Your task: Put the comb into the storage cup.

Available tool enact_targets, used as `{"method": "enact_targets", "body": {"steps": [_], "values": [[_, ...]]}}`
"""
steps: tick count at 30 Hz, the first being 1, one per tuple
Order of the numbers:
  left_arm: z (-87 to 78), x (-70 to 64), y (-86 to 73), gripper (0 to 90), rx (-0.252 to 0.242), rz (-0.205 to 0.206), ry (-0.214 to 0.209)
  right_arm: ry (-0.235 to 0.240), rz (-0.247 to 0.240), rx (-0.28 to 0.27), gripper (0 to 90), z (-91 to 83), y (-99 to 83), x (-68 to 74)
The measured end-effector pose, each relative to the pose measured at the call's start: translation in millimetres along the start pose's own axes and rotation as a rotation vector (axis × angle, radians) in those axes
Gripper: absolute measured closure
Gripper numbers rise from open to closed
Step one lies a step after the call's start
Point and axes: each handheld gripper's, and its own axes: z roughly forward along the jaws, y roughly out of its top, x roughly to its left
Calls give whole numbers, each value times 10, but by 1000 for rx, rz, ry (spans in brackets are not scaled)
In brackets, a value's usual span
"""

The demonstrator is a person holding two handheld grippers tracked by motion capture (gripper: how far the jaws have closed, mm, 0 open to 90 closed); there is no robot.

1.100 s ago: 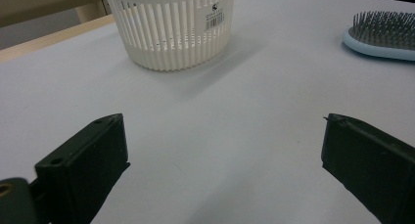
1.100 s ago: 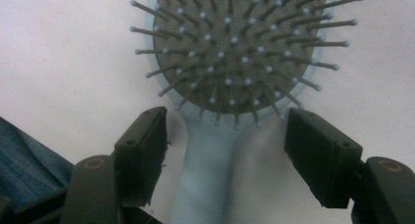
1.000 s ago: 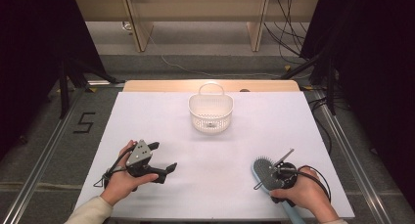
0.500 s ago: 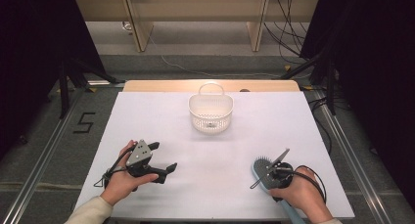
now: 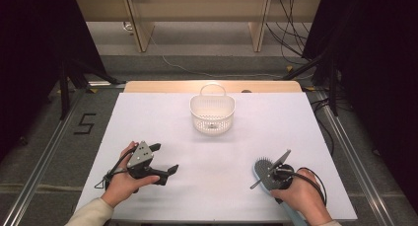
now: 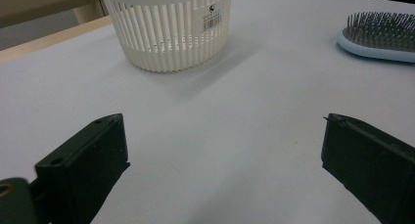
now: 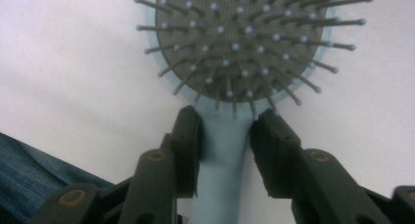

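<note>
The right gripper [image 7: 225, 131] has its fingers clamped on the neck of the light-blue hairbrush [image 7: 240, 43], which lies bristles-up at the bench's [image 5: 162, 117] five o'clock, while the left gripper [image 6: 220, 160], fingers spread wide, rests at seven o'clock, with the white basket [image 5: 212, 112] at twelve.

Between my left gripper [image 5: 165, 159] and the white slatted basket [image 5: 212, 112] the white table [image 5: 148, 122] lies bare, so I have free passage there. The basket is the one obstacle standing at the table's far middle. To my right, the light blue hairbrush [image 5: 263, 170] lies near the front edge, my right gripper's [image 7: 225, 131] jaws closed around its neck.
</note>
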Motion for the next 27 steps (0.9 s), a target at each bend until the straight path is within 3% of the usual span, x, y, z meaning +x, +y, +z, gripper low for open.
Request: {"method": "enact_targets", "body": {"steps": [27], "values": [[12, -11, -5, 28, 5, 3, -4, 26, 10, -25, 704, -13, -41, -45]]}}
